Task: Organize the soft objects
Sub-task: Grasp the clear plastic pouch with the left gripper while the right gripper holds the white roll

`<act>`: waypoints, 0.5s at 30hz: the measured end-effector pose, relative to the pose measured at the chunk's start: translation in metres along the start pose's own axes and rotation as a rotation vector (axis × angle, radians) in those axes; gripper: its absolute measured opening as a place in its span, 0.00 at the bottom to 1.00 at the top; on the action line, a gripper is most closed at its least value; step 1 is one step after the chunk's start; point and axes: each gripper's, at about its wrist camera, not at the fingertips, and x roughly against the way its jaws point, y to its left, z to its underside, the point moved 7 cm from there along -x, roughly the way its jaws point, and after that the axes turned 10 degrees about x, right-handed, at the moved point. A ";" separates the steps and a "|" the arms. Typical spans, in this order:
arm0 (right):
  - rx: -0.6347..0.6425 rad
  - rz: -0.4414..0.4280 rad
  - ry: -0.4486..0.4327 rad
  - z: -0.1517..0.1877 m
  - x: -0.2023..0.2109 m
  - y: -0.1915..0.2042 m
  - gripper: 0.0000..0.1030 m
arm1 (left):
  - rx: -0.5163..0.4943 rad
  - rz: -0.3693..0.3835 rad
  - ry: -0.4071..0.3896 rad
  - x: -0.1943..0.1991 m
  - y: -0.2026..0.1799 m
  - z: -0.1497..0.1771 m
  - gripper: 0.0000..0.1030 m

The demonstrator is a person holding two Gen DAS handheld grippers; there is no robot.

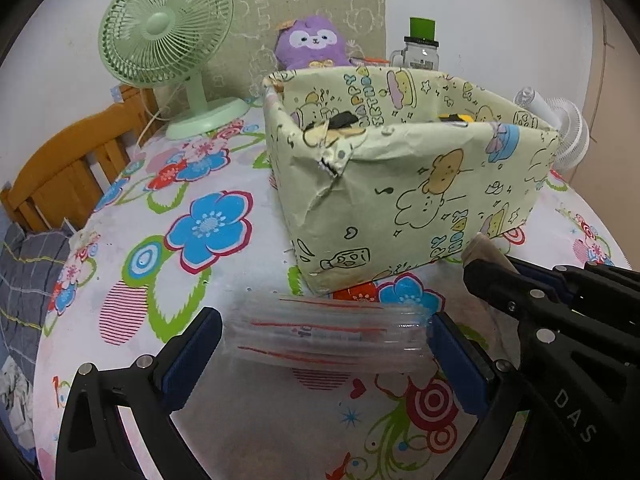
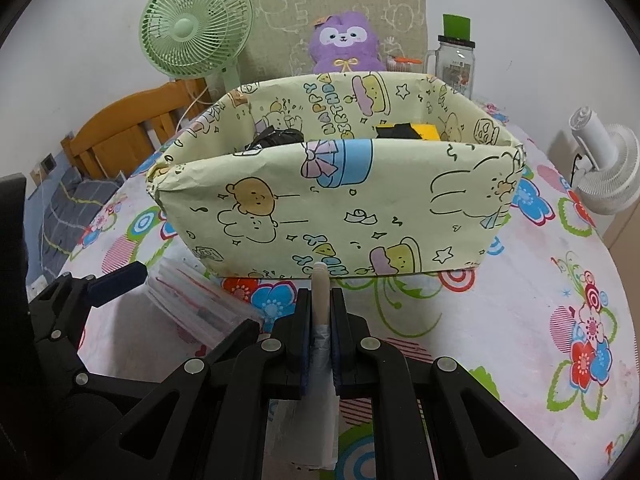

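- Flowered cloth covers the table, with big blue and red blossoms on white.
- On the cloth stands a paper-wrapped box, pale green with cartoon bears and the words "Happy Birthday"; it is open at the top, and dark and yellow things lie inside.
- Behind the box, by the wall, I see a green fan, a purple plush toy and a jar with a green lid. A white fan stands at the right edge of the table.
- The left gripper has its jaws spread wide, one on each side of a stack of clear zip bags with red lines. The stack lies on the cloth just before the box; the pads do not press it.
- The right gripper has its jaws closed on a beige and grey soft piece, which sticks out upright between the pads, near the front wall of the box.
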 end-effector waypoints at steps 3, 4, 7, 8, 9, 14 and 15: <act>0.001 -0.002 0.007 0.001 -0.003 0.001 0.10 | -0.005 0.006 0.013 -0.004 -0.001 0.002 1.00; 0.001 -0.002 0.008 0.001 -0.004 0.001 0.10 | -0.005 0.009 0.018 -0.004 -0.001 0.002 1.00; -0.002 -0.005 0.013 0.002 -0.007 -0.001 0.10 | -0.003 0.014 0.036 -0.008 -0.001 0.004 1.00; -0.003 -0.005 0.014 0.002 -0.007 -0.001 0.10 | -0.002 0.016 0.041 -0.009 -0.001 0.004 1.00; -0.004 -0.005 0.015 0.002 -0.008 -0.001 0.10 | -0.002 0.018 0.048 -0.010 0.000 0.005 1.00; -0.008 -0.007 0.019 0.003 -0.011 -0.001 0.10 | 0.001 0.019 0.069 -0.014 0.000 0.008 1.00; -0.009 -0.008 0.019 0.003 -0.011 -0.001 0.10 | 0.001 0.019 0.070 -0.014 -0.001 0.008 1.00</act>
